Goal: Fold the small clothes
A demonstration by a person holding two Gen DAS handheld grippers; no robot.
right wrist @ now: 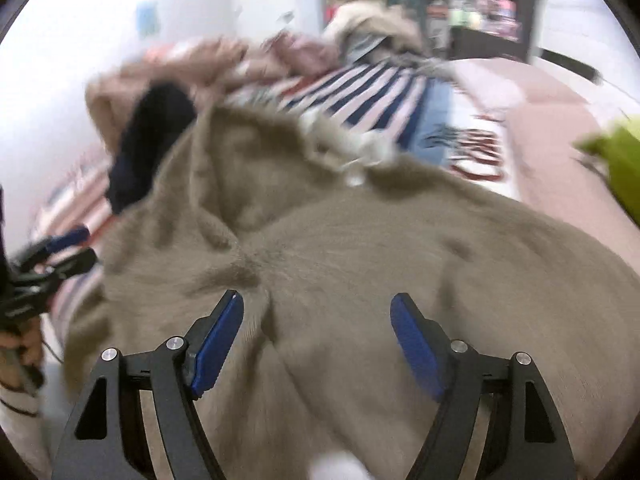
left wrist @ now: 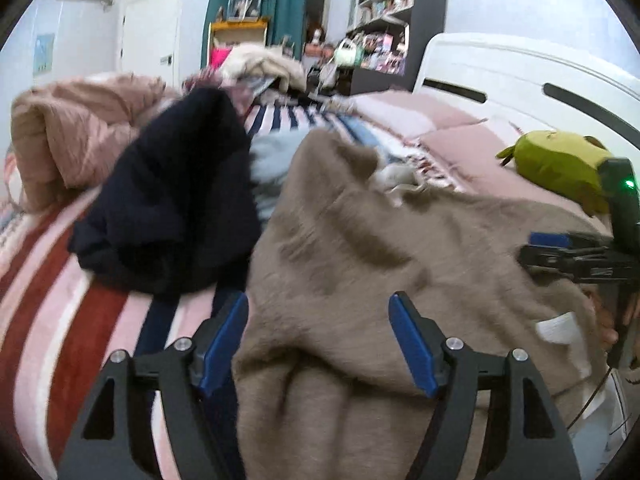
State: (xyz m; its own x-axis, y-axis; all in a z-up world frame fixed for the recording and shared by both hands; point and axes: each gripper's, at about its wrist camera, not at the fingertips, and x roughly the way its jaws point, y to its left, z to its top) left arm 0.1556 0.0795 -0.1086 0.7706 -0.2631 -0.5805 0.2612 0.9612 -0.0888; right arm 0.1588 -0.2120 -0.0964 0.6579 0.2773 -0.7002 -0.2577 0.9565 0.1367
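Left wrist view: two gaping grippers, left gripper (left wrist: 318, 336) and right gripper (right wrist: 316, 338), over one taupe garment (left wrist: 400, 248).

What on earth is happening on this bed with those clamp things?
A person holds a two-finger gripper in each hand and is sorting clothes to fold. Both the left gripper and the right gripper are open above a brown fuzzy garment spread rumpled on the striped bedcover; neither grips it yet. A dark navy garment lies in a heap beside it, unfolded, and a green plush toy sits farther off.
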